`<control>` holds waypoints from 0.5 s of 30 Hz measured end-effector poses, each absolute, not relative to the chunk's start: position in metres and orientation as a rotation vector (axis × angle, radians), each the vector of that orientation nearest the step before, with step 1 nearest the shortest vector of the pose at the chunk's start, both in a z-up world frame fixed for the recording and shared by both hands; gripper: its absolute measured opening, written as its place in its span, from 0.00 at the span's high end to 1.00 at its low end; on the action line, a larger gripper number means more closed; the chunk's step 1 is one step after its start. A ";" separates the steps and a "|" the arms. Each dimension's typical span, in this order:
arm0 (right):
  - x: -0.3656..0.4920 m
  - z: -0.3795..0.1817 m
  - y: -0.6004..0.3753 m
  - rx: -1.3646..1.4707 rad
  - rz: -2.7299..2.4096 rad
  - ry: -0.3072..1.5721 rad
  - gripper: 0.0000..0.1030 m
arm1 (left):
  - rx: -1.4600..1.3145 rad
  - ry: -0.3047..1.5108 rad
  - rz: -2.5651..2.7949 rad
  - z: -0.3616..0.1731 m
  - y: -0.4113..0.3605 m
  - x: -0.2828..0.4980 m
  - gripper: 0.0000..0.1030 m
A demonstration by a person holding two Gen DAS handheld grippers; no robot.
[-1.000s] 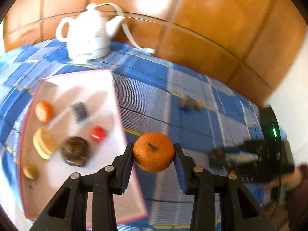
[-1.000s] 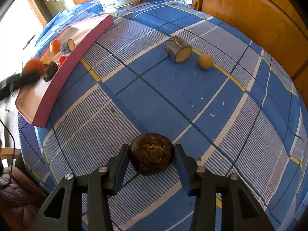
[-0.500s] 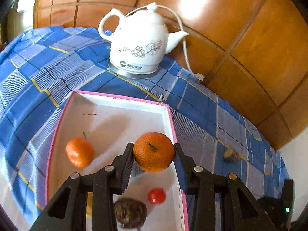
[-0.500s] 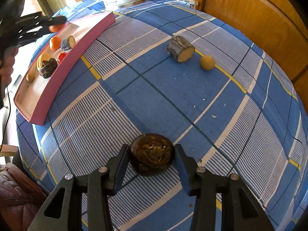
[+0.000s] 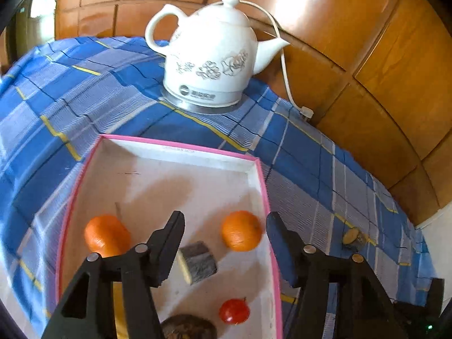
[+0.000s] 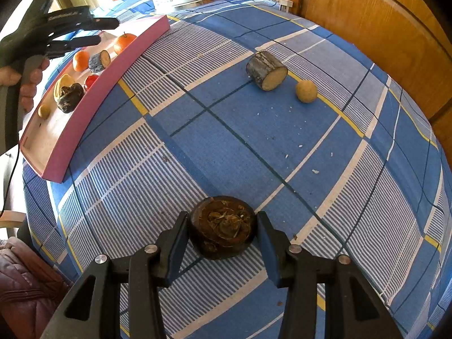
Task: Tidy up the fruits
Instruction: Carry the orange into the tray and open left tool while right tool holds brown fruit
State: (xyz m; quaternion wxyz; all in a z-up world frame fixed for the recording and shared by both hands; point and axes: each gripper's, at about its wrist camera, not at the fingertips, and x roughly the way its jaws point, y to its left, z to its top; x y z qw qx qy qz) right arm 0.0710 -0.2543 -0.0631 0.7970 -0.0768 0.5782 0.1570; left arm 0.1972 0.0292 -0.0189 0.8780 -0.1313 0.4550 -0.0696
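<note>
- Inside pink-rimmed tray (image 5: pixel 262 186): two oranges (image 5: pixel 241 230), log slice (image 5: pixel 197 261), tomato (image 5: pixel 234 311);
- left gripper (image 5: pixel 224 243) opening, nothing pinched;
- right gripper (image 6: pixel 223 240) clamps dark round fruit (image 6: pixel 223 226) on tablecloth (image 6: pixel 240 130).

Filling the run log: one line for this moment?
left tongs: opening, round orange tangerine dropped in pink-rimmed tray | right tongs: gripping dark brown round fruit

Right gripper (image 6: pixel 223 233) clamped on dark round fruit (image 6: pixel 223 227) near cloth's (image 6: pixel 325 226) front edge. Log piece (image 6: pixel 267 70) and yellow ball (image 6: pixel 306 91) toward back edge. Pink tray (image 6: pixel 93 93) at left edge holding 2 oranges (image 6: pixel 124 42); left gripper (image 6: pixel 84 31) above it, jaws opening, empty.
</note>
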 end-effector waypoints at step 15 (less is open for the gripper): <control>0.070 -0.062 -0.254 -0.177 0.331 1.231 0.54 | -0.096 0.873 -0.076 -0.011 0.020 0.104 0.42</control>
